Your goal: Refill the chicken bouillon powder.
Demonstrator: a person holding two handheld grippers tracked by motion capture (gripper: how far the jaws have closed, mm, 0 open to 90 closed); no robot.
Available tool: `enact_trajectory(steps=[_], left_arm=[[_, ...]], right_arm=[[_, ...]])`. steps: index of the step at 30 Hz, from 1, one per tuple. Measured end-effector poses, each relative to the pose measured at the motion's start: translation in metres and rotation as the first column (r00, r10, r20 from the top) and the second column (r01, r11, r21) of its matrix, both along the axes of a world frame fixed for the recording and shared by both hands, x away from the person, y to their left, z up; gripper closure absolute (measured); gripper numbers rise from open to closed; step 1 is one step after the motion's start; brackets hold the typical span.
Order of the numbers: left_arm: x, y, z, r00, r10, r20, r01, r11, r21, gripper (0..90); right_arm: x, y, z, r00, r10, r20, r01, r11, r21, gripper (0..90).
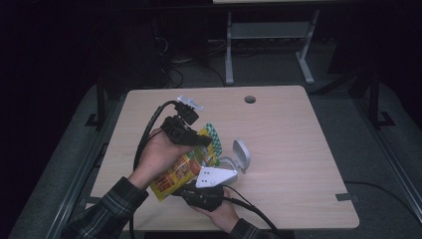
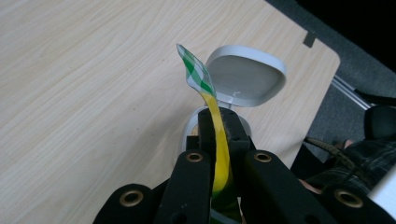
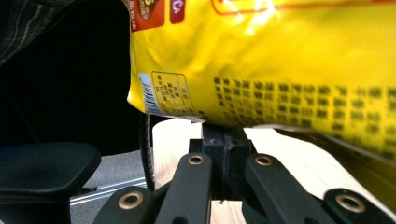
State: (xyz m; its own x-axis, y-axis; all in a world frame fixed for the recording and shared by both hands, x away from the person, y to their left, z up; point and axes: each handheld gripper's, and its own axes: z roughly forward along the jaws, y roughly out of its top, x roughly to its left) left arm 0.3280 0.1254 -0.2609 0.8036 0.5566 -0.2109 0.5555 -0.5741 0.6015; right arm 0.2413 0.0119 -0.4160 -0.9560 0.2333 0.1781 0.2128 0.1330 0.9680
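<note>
A yellow snack bag (image 1: pixel 179 172) with a green-and-white checked top strip (image 2: pixel 196 72) is held up over the near left part of the wooden table (image 1: pixel 288 149). My left gripper (image 1: pixel 205 141) is shut on the bag's upper edge (image 2: pixel 218 140), which runs edge-on between its jaws. My right gripper (image 1: pixel 188 192) sits below the bag's lower end, jaws shut, with their tips (image 3: pixel 225 133) meeting the bottom seam of the bag (image 3: pixel 280 60). Just beyond the bag stands a small white container (image 1: pixel 240 155) with its hinged lid (image 2: pixel 246 77) flipped open.
A round cable hole (image 1: pixel 250 99) lies near the table's far edge. Behind the table stand the metal legs of another desk (image 1: pixel 229 55). A dark chair seat (image 3: pixel 44 170) sits off the table's near edge. Cables trail from both grippers.
</note>
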Motion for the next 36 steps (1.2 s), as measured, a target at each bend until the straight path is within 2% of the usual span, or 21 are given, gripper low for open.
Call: enact_trajectory(steps=[11,12,14,15,19,23,27,29,33,34,36], left_arm=[[-0.007,0.019,0.007,0.9998,-0.008,0.016,0.009,0.9978,-0.066,90.0],[-0.008,0.022,0.007,0.9998,0.004,0.019,-0.002,0.9961,-0.088,90.0],[-0.008,0.025,0.007,0.9999,0.001,0.017,0.001,0.9949,-0.100,90.0],[-0.009,0.031,0.007,0.9998,0.003,0.018,-0.001,0.9927,-0.120,90.0],[-0.009,0.041,0.006,0.9998,0.005,0.018,-0.002,0.9902,-0.139,90.0],[-0.011,0.052,0.004,0.9998,0.010,0.018,-0.007,0.9853,-0.171,90.0],[-0.012,0.063,0.002,0.9992,0.010,0.038,-0.002,0.9800,-0.199,90.0],[-0.012,0.072,0.000,0.9983,0.019,0.056,-0.006,0.9729,-0.231,90.0],[-0.011,0.079,-0.004,0.9968,0.022,0.076,-0.002,0.9692,-0.246,90.0],[-0.008,0.082,-0.009,0.9966,0.020,0.080,0.002,0.9648,-0.263,90.0],[-0.008,0.083,-0.011,0.9962,0.025,0.084,-0.002,0.9637,-0.267,90.0]], right_arm=[[0.000,0.001,-0.002,1.0000,-0.008,-0.001,0.008,1.000,-0.025,90.0],[0.000,0.001,-0.002,0.9999,-0.011,-0.001,0.011,1.000,-0.028,90.0],[0.000,0.001,-0.002,0.9998,-0.018,0.005,0.018,0.999,-0.039,90.0],[0.001,0.000,-0.003,0.9998,-0.018,0.001,0.018,0.999,-0.038,90.0],[0.001,-0.001,-0.003,0.9997,-0.023,0.001,0.023,0.999,-0.044,90.0],[0.002,-0.002,-0.005,0.9997,-0.023,-0.012,0.022,0.998,-0.051,90.0],[0.003,-0.003,-0.005,0.9996,-0.028,-0.008,0.027,0.998,-0.053,90.0],[0.003,-0.006,-0.004,0.9993,-0.036,-0.010,0.035,0.998,-0.049,90.0],[0.005,-0.012,0.001,0.9991,-0.041,-0.006,0.041,0.998,-0.039,90.0],[0.006,-0.015,0.002,0.9990,-0.045,-0.002,0.045,0.998,-0.037,90.0],[0.007,-0.018,0.003,0.9986,-0.052,-0.007,0.051,0.998,-0.042,90.0]])
